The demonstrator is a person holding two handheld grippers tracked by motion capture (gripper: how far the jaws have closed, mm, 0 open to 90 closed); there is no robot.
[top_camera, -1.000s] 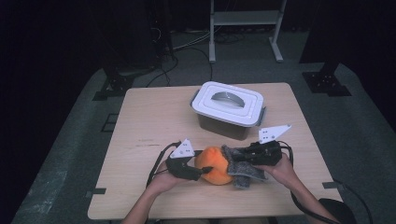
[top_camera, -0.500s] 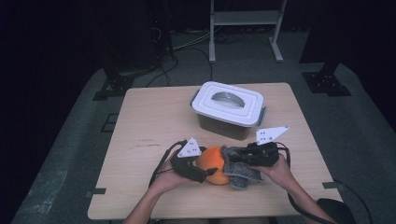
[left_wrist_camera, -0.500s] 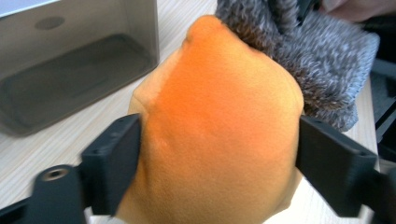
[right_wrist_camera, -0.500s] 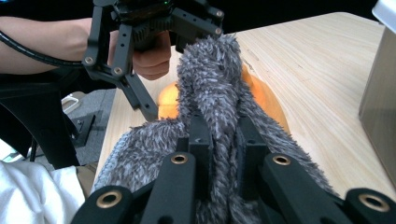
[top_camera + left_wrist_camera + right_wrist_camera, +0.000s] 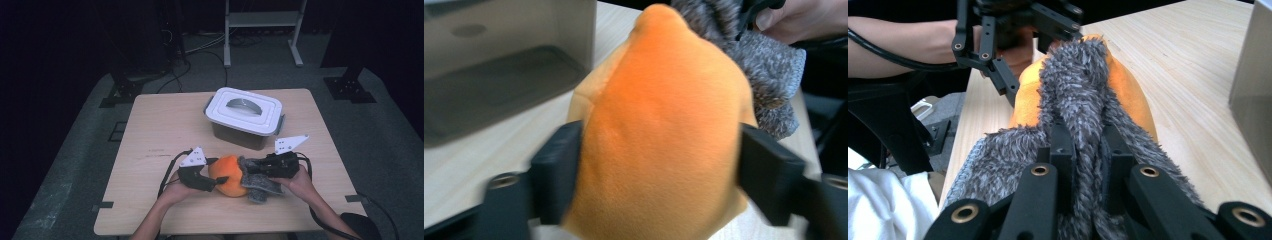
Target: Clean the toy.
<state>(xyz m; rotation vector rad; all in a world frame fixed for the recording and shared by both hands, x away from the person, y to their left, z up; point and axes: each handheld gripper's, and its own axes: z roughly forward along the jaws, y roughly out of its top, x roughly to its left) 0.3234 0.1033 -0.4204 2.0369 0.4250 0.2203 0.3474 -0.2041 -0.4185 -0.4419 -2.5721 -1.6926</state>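
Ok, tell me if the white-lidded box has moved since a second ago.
No. The white-lidded box sits at the same spot against the table's far edge.

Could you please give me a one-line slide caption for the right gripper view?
Right gripper pinches grey fuzzy fabric draped over an orange plush, left gripper opposite.

White-lidded box [image 5: 245, 116] standing on the table [image 5: 160, 130], lid on, grey handle on top. Beyond, on the dark floor, a metal rack [image 5: 262, 20] and loose cables [image 5: 200, 47].
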